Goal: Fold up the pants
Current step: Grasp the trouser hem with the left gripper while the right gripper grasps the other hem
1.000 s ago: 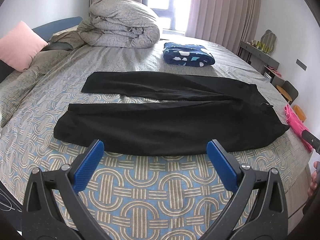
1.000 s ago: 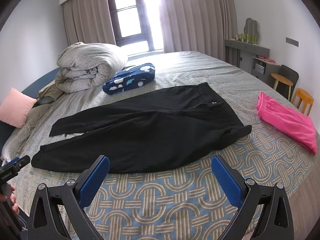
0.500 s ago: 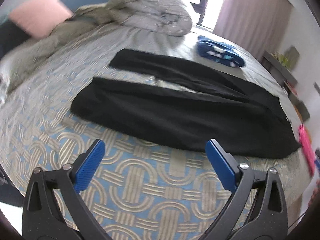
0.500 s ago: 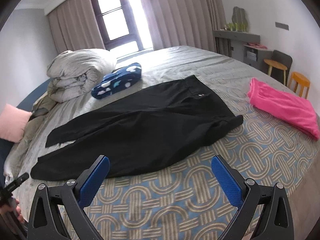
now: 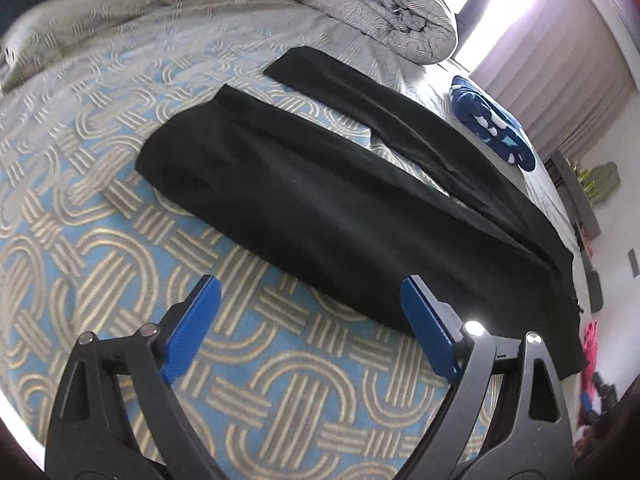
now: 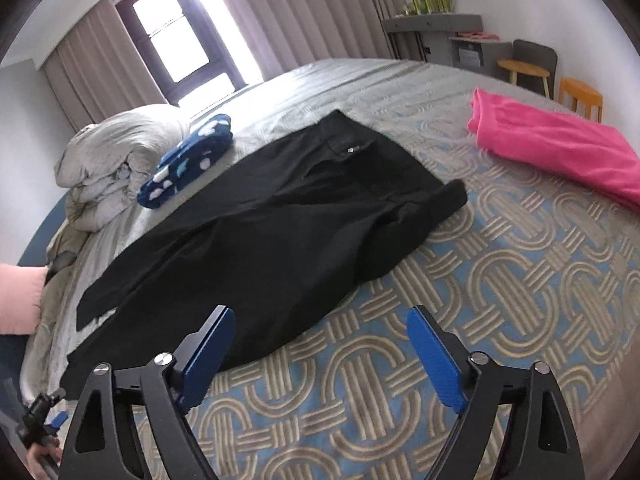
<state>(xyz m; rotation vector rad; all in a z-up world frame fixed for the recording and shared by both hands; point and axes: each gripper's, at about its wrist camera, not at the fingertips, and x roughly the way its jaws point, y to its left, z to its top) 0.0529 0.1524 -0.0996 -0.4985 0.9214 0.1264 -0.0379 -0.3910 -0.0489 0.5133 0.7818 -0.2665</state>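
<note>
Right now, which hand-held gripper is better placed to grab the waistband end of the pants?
Right. The right hand-held gripper faces the pants with the waistband just ahead; the left hand-held gripper faces the leg end. Both are closing with nothing between them.

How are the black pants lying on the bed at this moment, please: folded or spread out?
Spread out. The black pants lie flat on the bed, both legs extended side by side and slightly apart; no fold yet.

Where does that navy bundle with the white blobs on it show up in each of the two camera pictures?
Left wrist view: the navy patterned bundle lies at upper right, beyond the far leg of the black pants.
Right wrist view: the same bundle sits left of centre, just beyond the pants.
Shared landmark: the rolled grey duvet, close beside the bundle in both views.
</note>
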